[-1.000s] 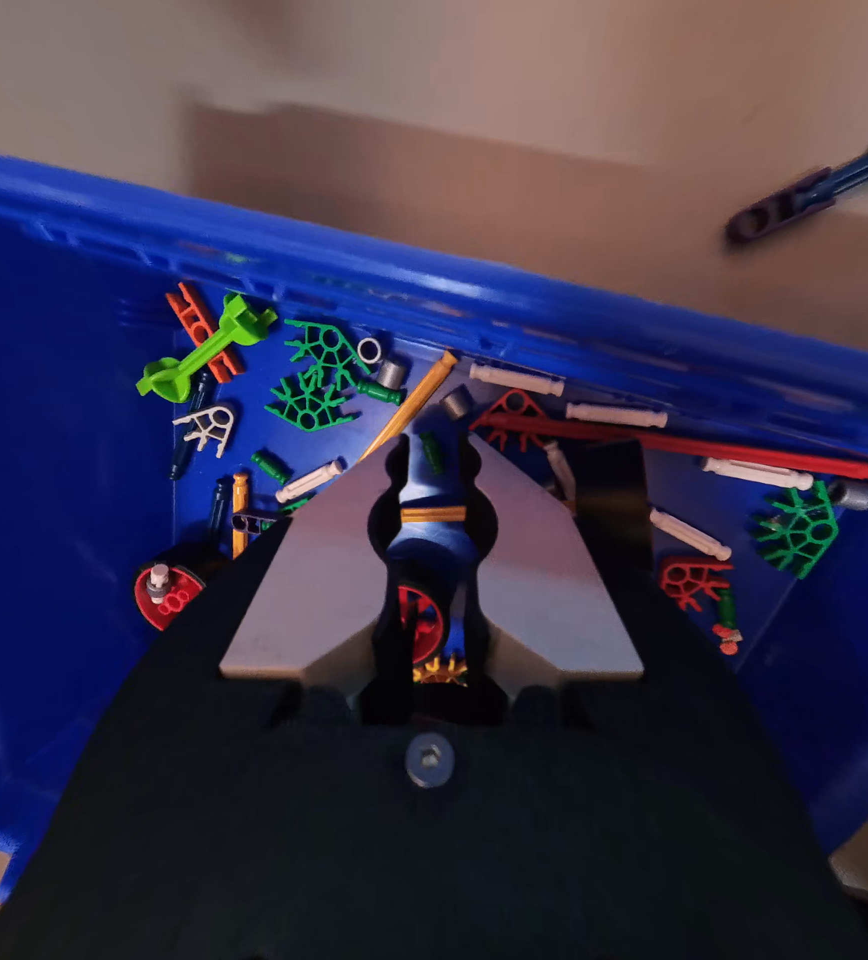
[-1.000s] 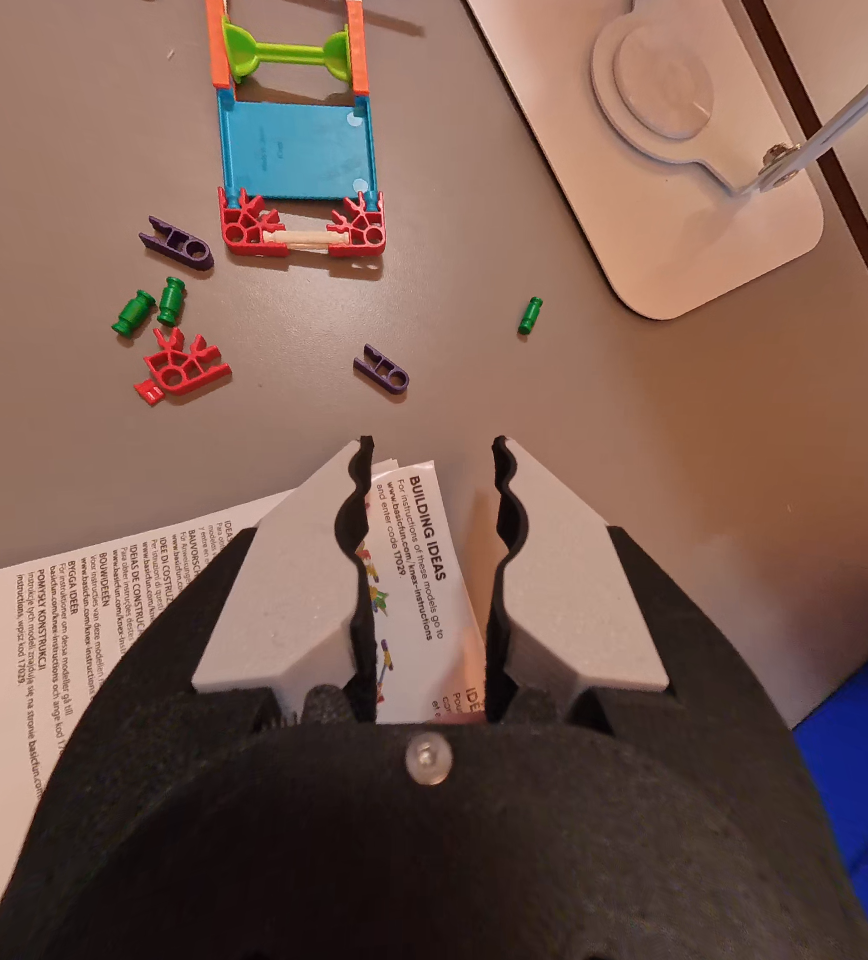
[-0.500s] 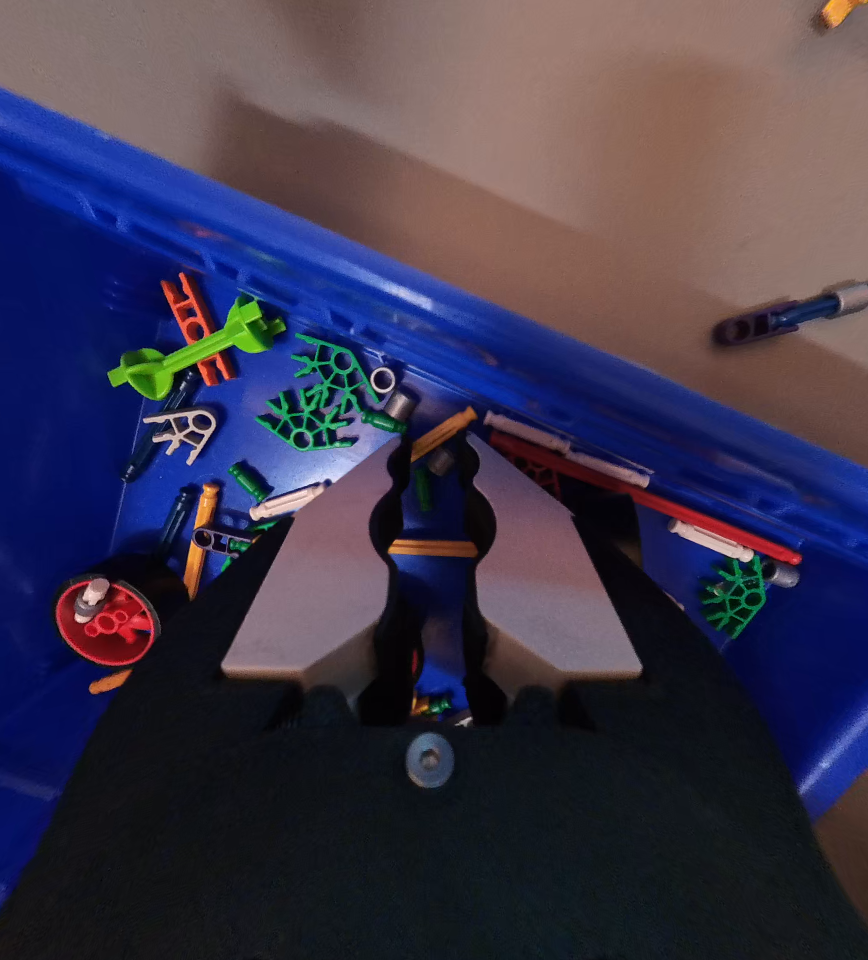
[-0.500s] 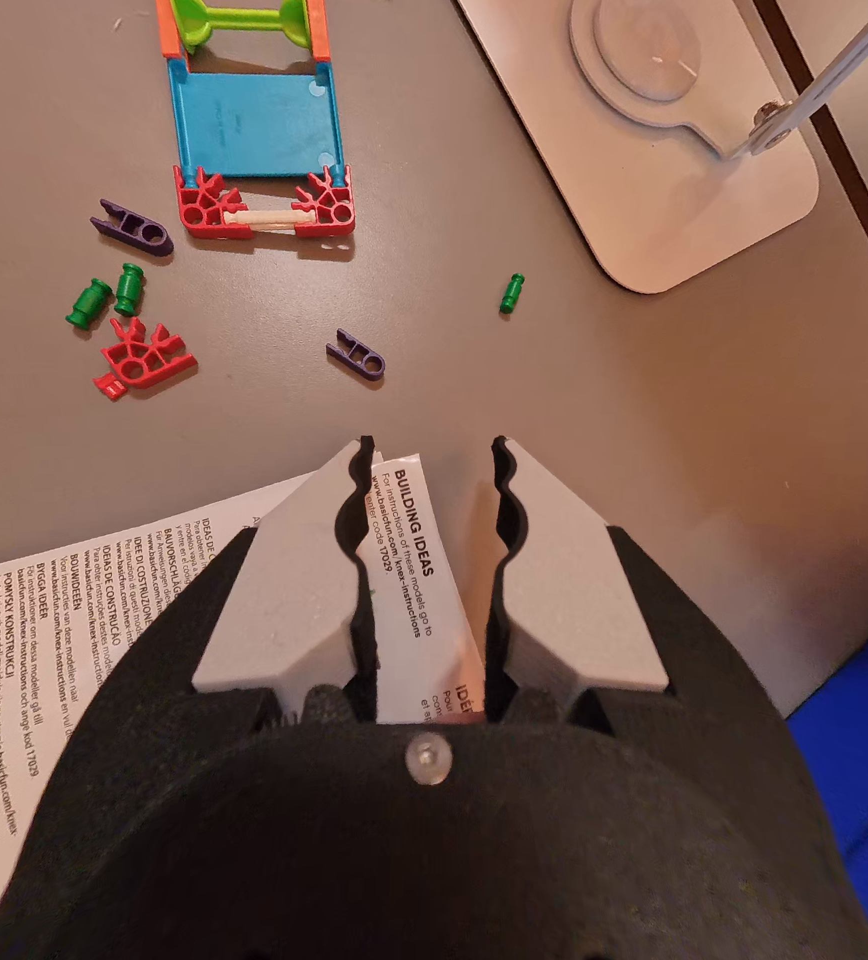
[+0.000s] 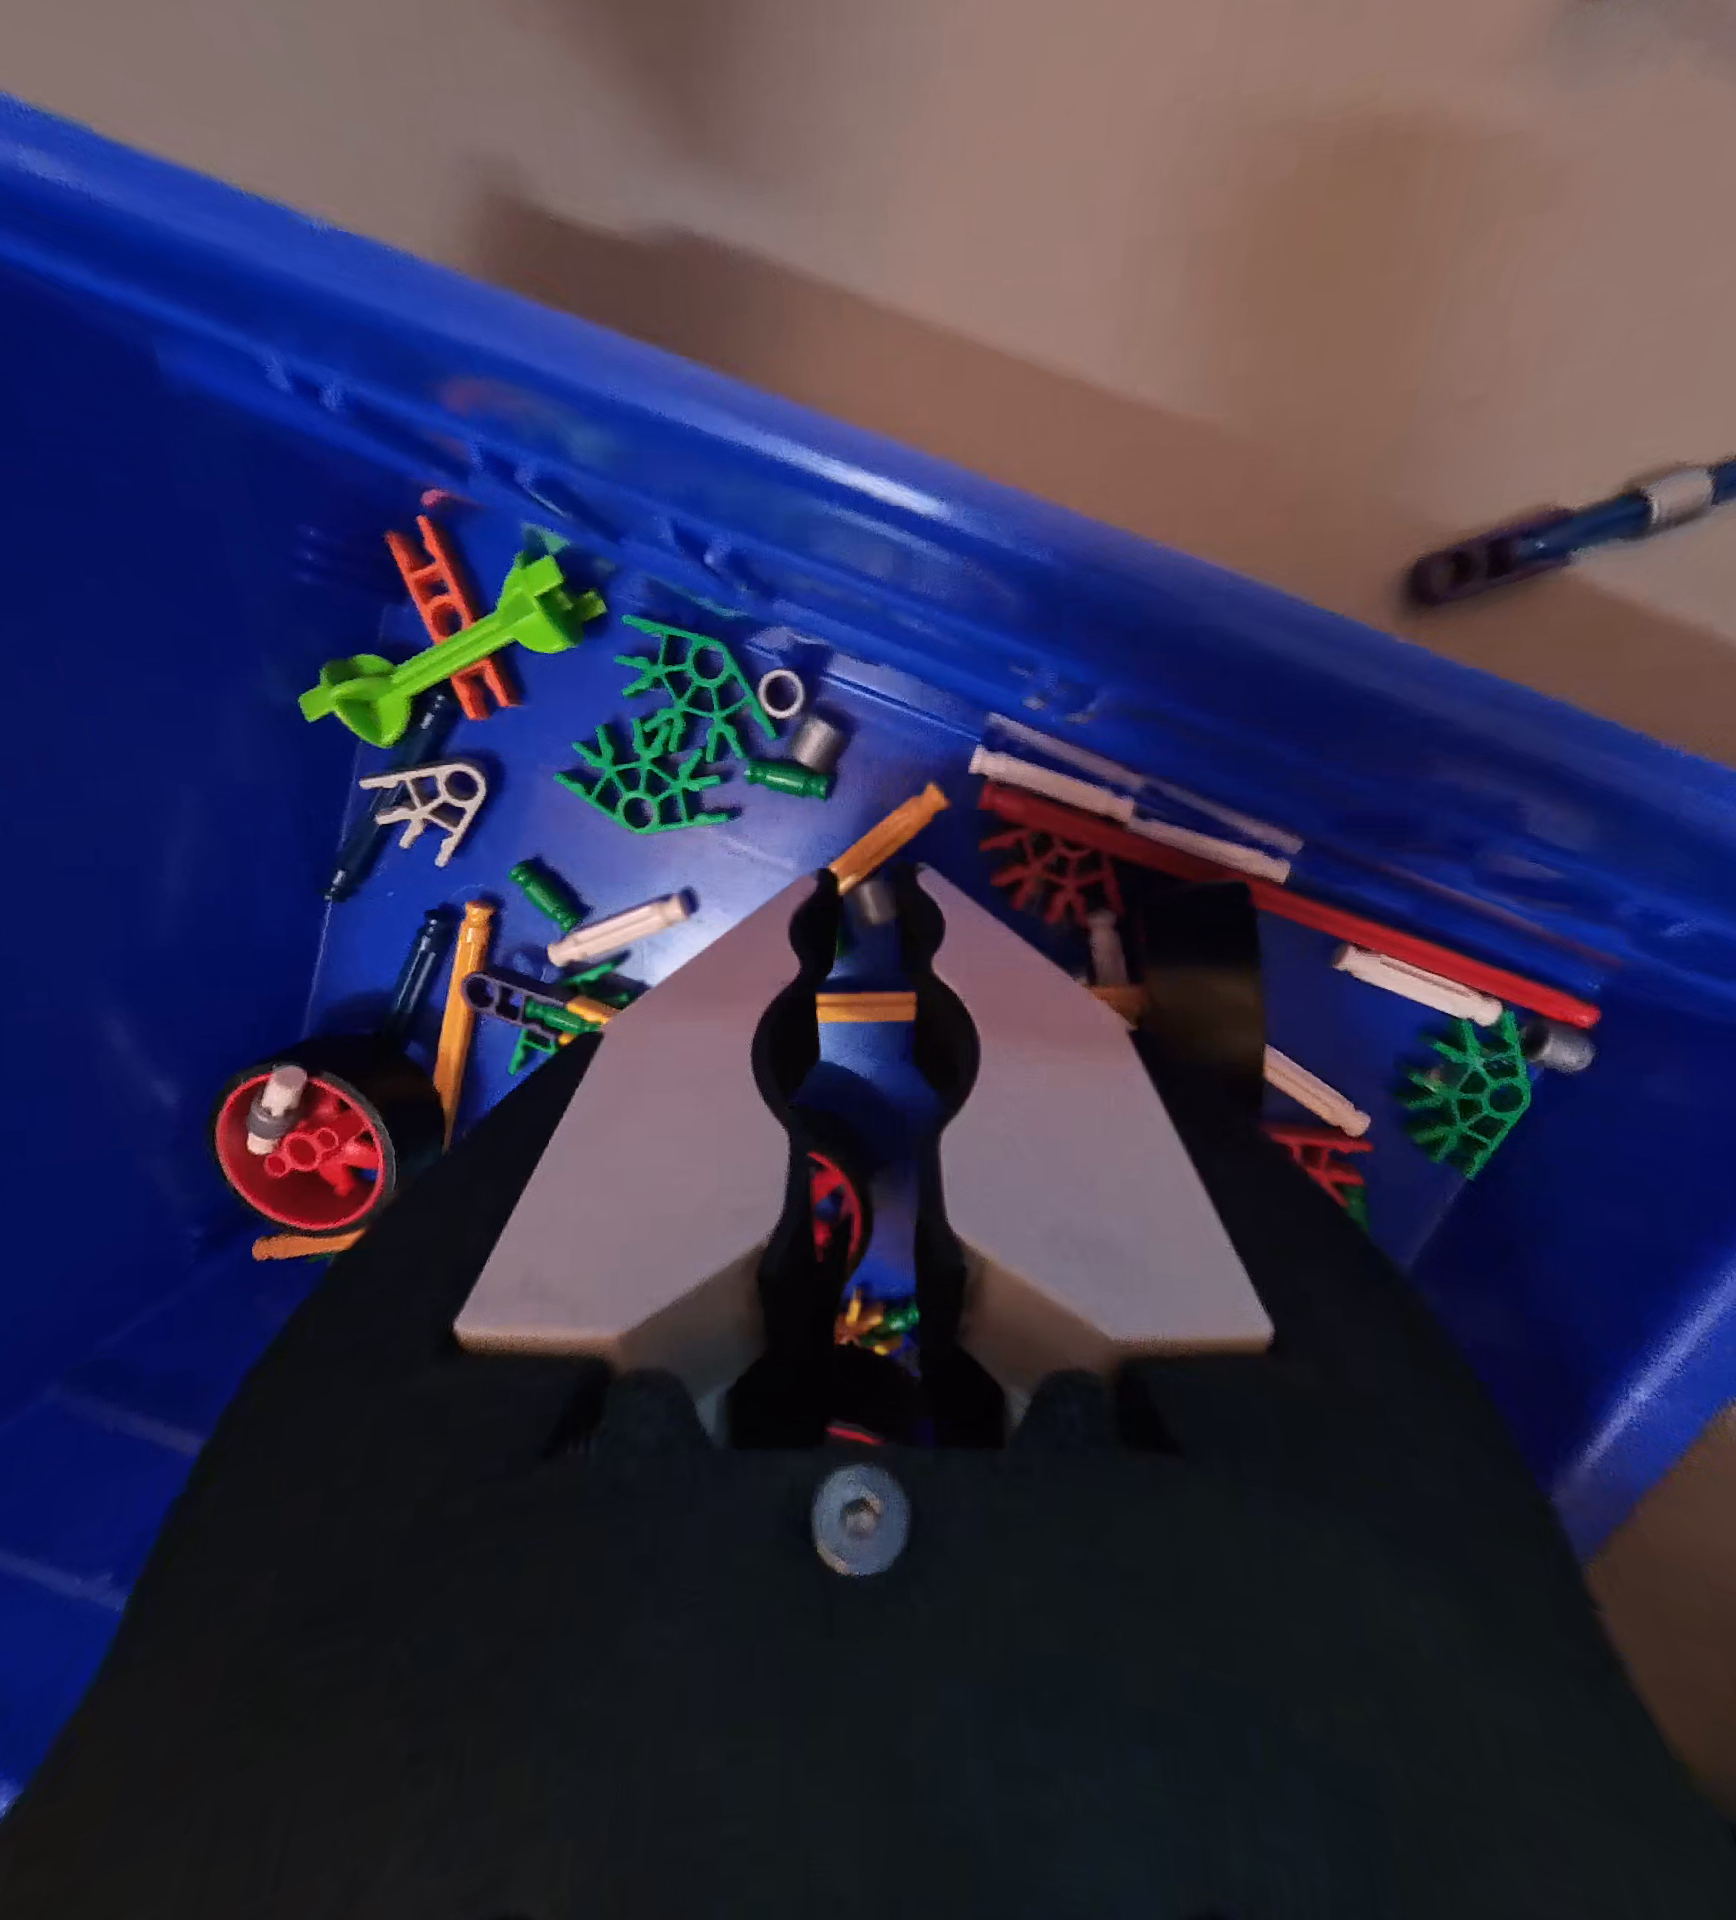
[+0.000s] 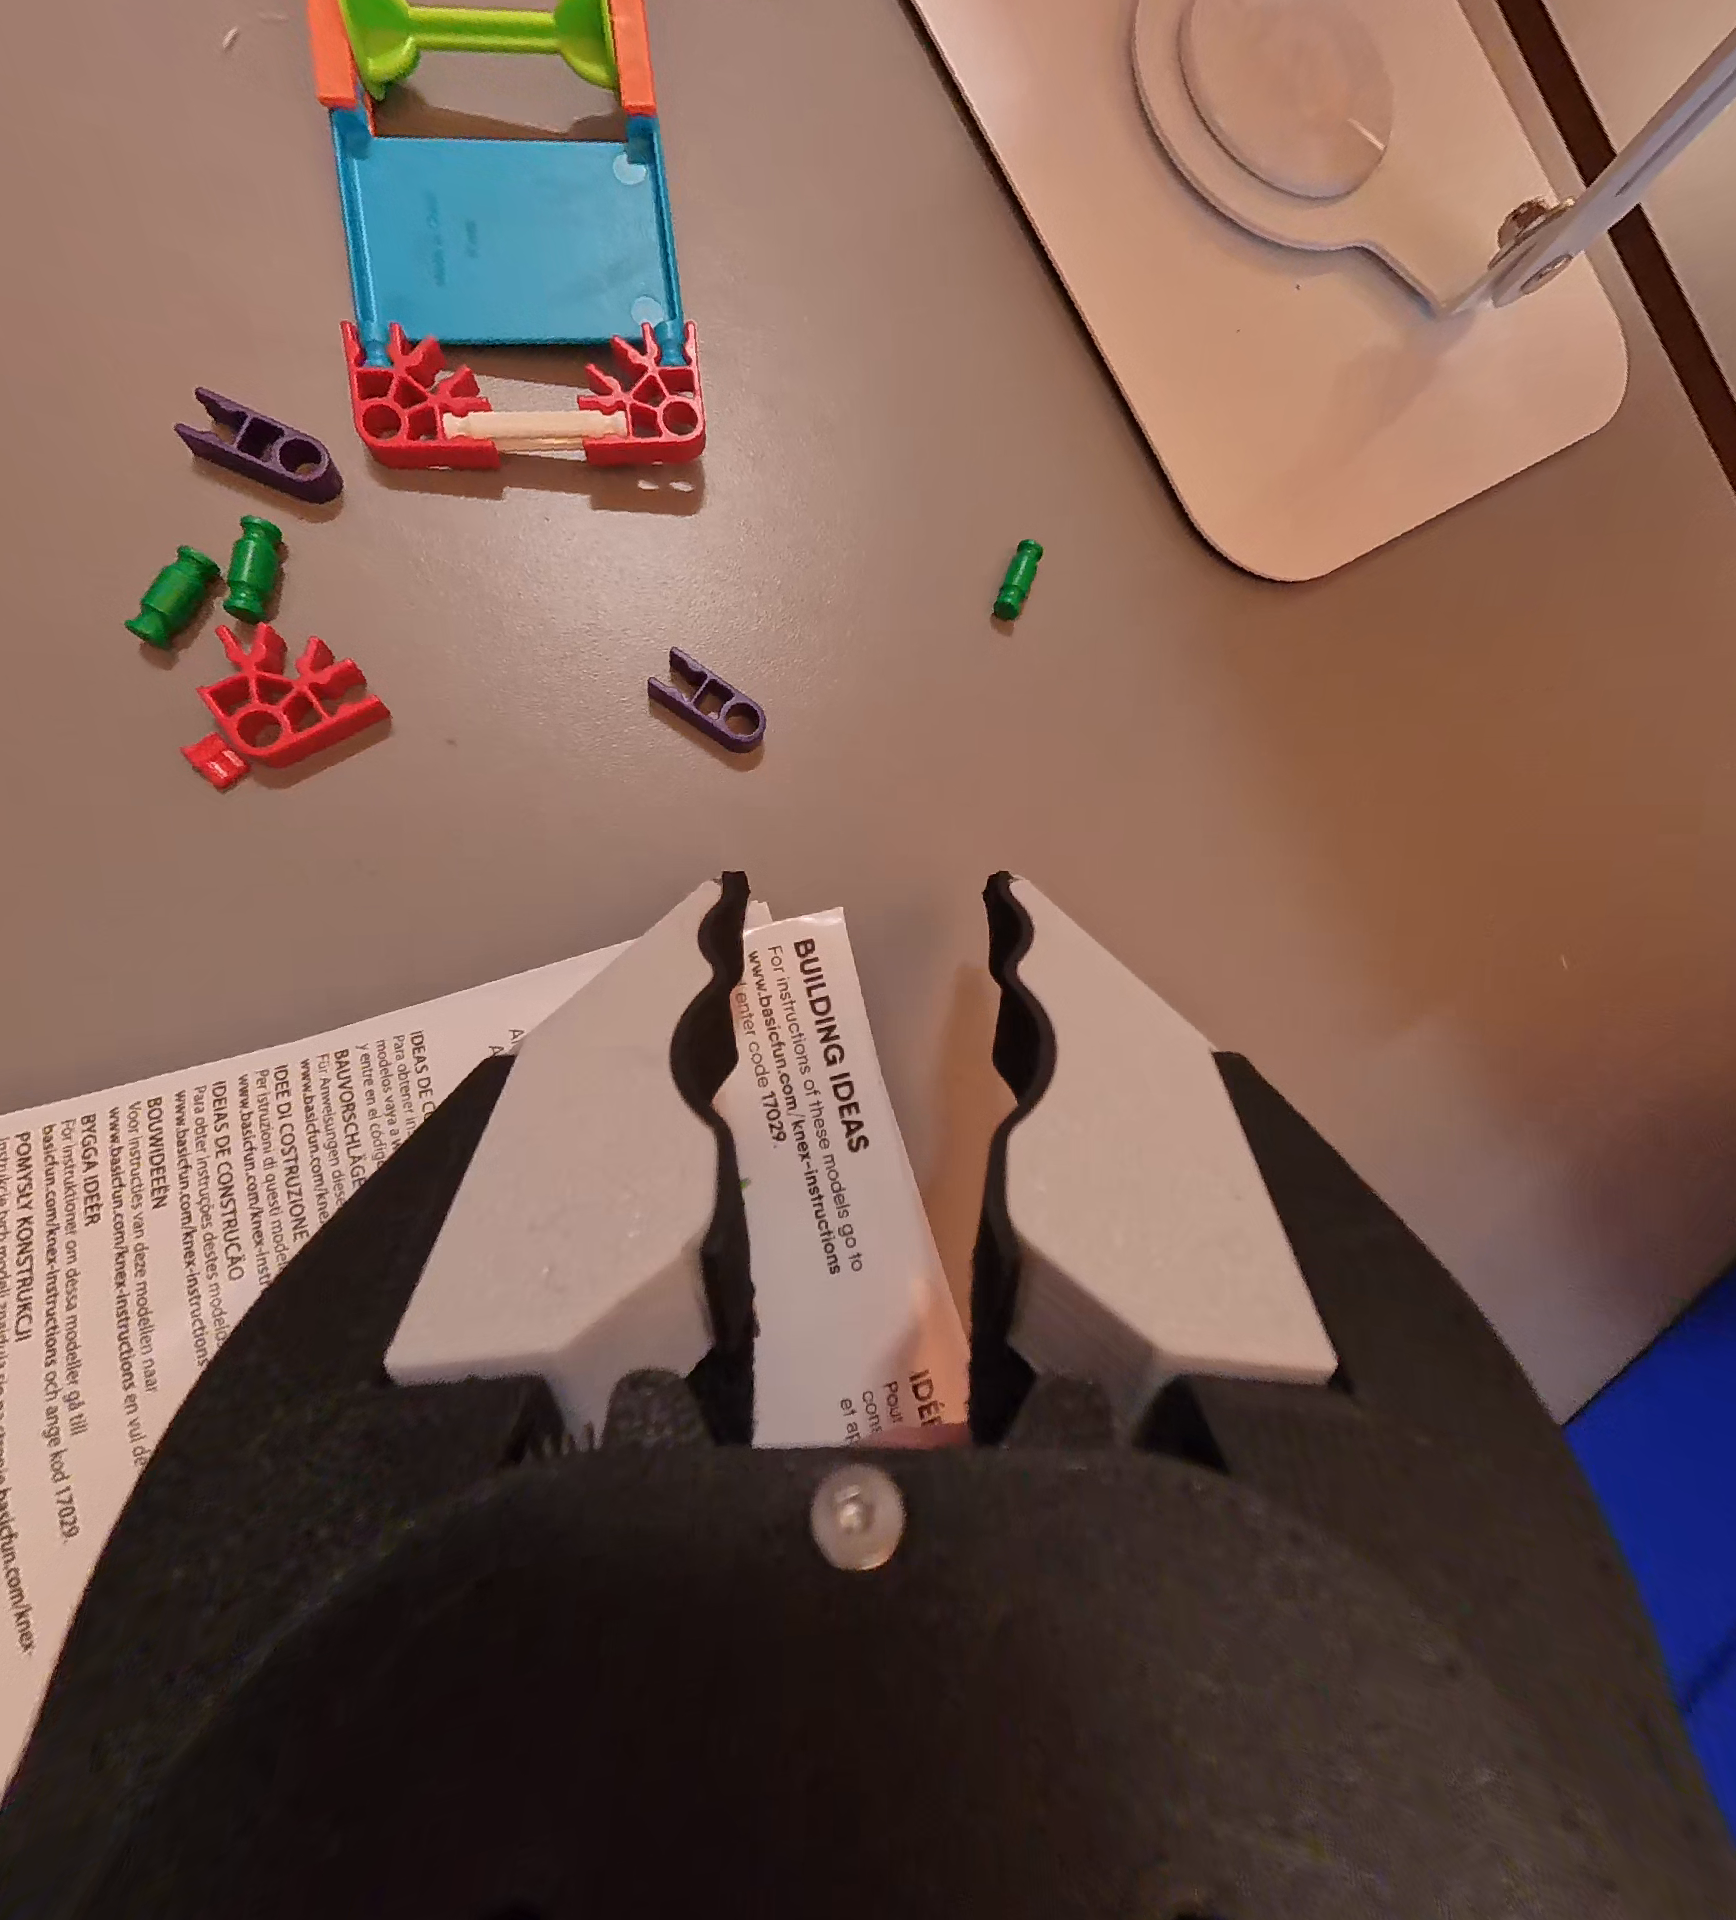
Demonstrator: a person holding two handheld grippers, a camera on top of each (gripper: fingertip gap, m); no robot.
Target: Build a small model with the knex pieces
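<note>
**Left gripper over the parts bin, right gripper over the leaflet**

Your left gripper (image 5: 869,883) sits inside the blue bin (image 5: 947,540), its jaws narrowed to a slim gap. A short yellow rod (image 5: 866,1006) crosses that gap; whether the pads actually press it I cannot tell. A small grey spacer (image 5: 874,900) lies just past the tips.

Bin contents, from the tips outward:
- an orange-yellow rod (image 5: 885,836) just above the tips;
- green fan connectors (image 5: 666,743) at upper centre;
- a lime green strut (image 5: 448,665) lying across an orange ladder piece (image 5: 433,582) at upper left;
- a red wheel (image 5: 308,1148) at left;
- a long red rod (image 5: 1363,920) along the far wall, right.

Your right gripper (image 6: 862,883) is wide open and empty, above a printed leaflet (image 6: 802,1143) on the grey table (image 6: 1259,831). A purple clip (image 6: 708,710) lies nearest the tips. At upper left of the frame stands a partly built frame with a blue panel (image 6: 505,239), and two green spacers (image 6: 215,582) lie beside a loose red connector (image 6: 282,707). A white stand base (image 6: 1311,312) occupies the upper right.
</note>
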